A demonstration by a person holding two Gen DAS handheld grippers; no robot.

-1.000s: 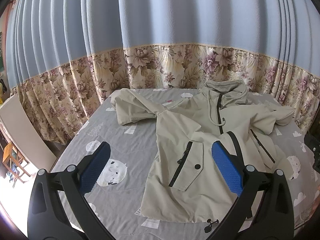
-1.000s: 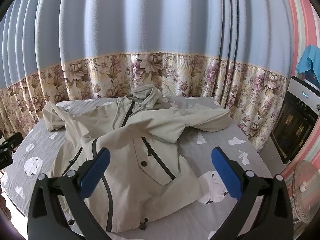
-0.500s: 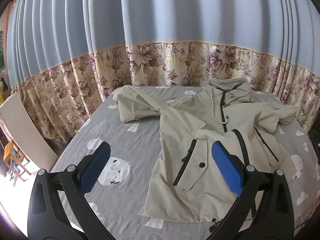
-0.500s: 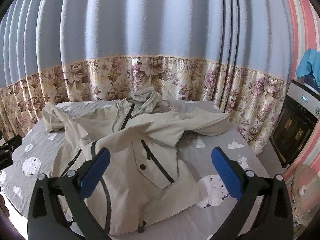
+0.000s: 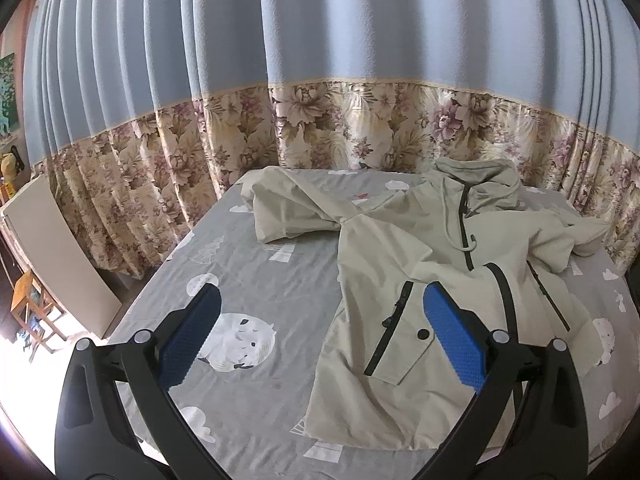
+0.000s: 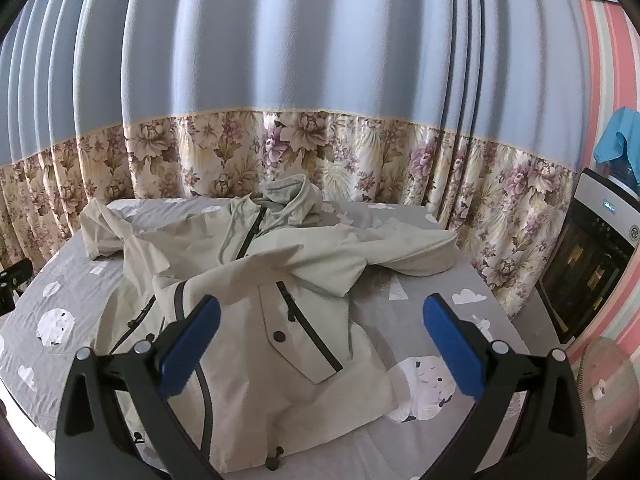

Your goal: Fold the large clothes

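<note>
A beige hooded jacket [image 5: 404,264] with black zips lies spread and rumpled on a bed with a grey cartoon-print sheet [image 5: 248,280]. Its hood points to the curtains, its sleeves lie out to both sides. It also shows in the right wrist view [image 6: 256,280]. My left gripper [image 5: 320,340] is open and empty, held above the bed near the jacket's left hem. My right gripper [image 6: 320,340] is open and empty above the jacket's right front. The left gripper's tip [image 6: 12,280] shows at the left edge of the right wrist view.
Blue curtains with a floral lower band [image 5: 320,132] hang behind the bed. A pale board [image 5: 52,252] and a wooden stool [image 5: 32,312] stand left of the bed. A black appliance [image 6: 588,256] and a fan [image 6: 604,392] stand to its right.
Both grippers have drifted a little; the jacket sits slightly further right in the left view and lower in the right view. The jacket itself has not moved.
</note>
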